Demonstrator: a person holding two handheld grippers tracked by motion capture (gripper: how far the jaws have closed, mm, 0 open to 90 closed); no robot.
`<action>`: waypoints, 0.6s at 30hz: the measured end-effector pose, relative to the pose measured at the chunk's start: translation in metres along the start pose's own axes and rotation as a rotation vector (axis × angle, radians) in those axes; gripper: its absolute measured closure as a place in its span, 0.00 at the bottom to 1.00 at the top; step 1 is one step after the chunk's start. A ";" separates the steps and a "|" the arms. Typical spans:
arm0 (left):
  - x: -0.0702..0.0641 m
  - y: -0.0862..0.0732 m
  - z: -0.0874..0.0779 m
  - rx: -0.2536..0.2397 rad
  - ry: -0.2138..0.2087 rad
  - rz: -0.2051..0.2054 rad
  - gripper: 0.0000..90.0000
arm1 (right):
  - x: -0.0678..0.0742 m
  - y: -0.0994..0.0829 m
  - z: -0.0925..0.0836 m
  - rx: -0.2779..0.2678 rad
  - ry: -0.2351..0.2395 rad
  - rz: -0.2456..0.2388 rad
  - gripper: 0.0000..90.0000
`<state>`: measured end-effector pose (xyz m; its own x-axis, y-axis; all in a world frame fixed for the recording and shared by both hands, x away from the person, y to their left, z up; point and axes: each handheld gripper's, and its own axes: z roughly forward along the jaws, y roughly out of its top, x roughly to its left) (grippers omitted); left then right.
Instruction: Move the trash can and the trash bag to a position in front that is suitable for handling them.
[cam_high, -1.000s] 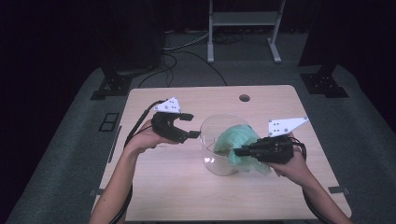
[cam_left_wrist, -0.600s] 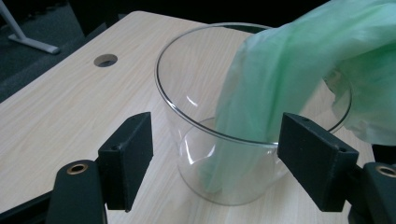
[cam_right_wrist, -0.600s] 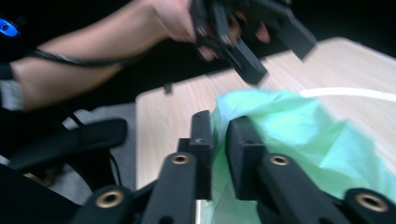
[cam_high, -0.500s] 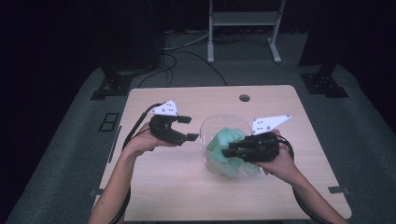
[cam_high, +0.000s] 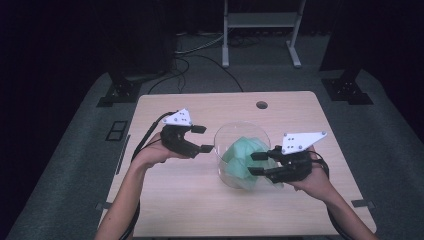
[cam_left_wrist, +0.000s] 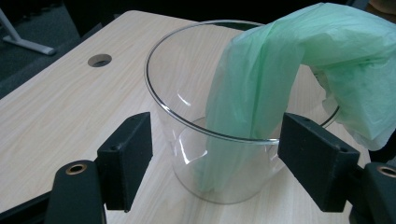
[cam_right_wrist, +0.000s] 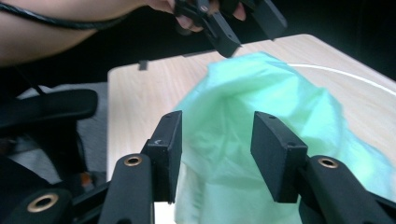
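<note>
High view: a pale wooden desk (cam_high: 165, 200) on grey carpet in a dark room. The left claw (cam_high: 204, 139) hangs released; the right claw (cam_high: 256, 164), just opening, is released around the green bag (cam_high: 241, 156) draped over the glass bowl (cam_high: 226, 135).

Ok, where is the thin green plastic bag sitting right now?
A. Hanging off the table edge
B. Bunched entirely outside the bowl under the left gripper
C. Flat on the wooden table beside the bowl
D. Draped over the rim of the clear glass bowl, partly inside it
D: in the left gripper view the thin green plastic bag hangs over the rim of the clear glass bowl, one end reaching down inside it.
</note>
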<state>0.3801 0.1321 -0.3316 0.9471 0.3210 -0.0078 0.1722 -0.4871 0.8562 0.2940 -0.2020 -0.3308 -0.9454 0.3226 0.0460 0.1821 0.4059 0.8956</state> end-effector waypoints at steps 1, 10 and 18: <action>0.000 0.000 0.000 0.002 0.001 0.001 0.28 | 0.000 0.000 -0.001 0.005 -0.013 -0.010 0.59; -0.002 -0.002 -0.002 0.011 -0.002 0.000 0.28 | -0.003 0.000 -0.004 0.048 -0.075 -0.048 0.56; -0.005 0.000 -0.005 0.013 -0.001 0.009 0.28 | -0.001 0.004 -0.003 0.131 -0.119 -0.131 0.54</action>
<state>0.3736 0.1348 -0.3287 0.9487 0.3161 -0.0008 0.1674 -0.5003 0.8495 0.2947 -0.2035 -0.3260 -0.9260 0.3557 -0.1264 0.1010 0.5561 0.8250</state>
